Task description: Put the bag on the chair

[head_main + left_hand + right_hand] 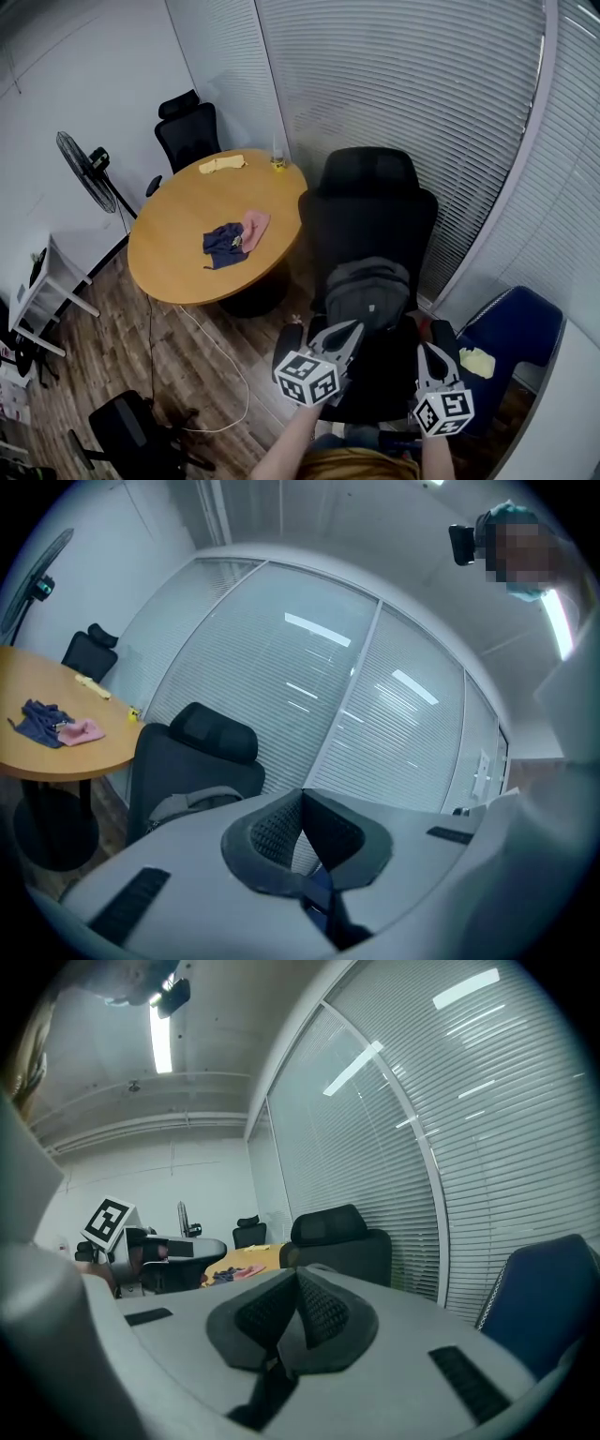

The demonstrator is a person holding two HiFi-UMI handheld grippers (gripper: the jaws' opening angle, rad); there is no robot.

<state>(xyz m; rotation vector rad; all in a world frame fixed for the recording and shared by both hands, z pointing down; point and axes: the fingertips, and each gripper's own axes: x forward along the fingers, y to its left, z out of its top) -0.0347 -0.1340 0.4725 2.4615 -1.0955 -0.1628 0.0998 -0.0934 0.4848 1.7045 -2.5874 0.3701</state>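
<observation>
A grey backpack (pixel 367 291) stands on the seat of a black office chair (pixel 375 206), leaning against its backrest. My left gripper (pixel 352 328) hangs just in front of the bag's lower left, jaws shut and empty. To the bag's right, my right gripper (pixel 427 352) is likewise shut with nothing in it. In the left gripper view the closed left gripper (pixel 302 794) points past the chair (pixel 202 752) and the bag (pixel 187 806). In the right gripper view the closed right gripper (pixel 296 1274) faces the chair (pixel 342 1237), with the left gripper (pixel 169 1251) at the left.
A round wooden table (pixel 178 253) to the chair's left carries a blue cloth (pixel 223 244), a pink cloth (pixel 255 228) and a yellow cloth (pixel 222 165). A second black chair (pixel 187 131) and a fan (pixel 84 169) stand beyond. A blue chair (pixel 516 328) is at the right, blinds behind.
</observation>
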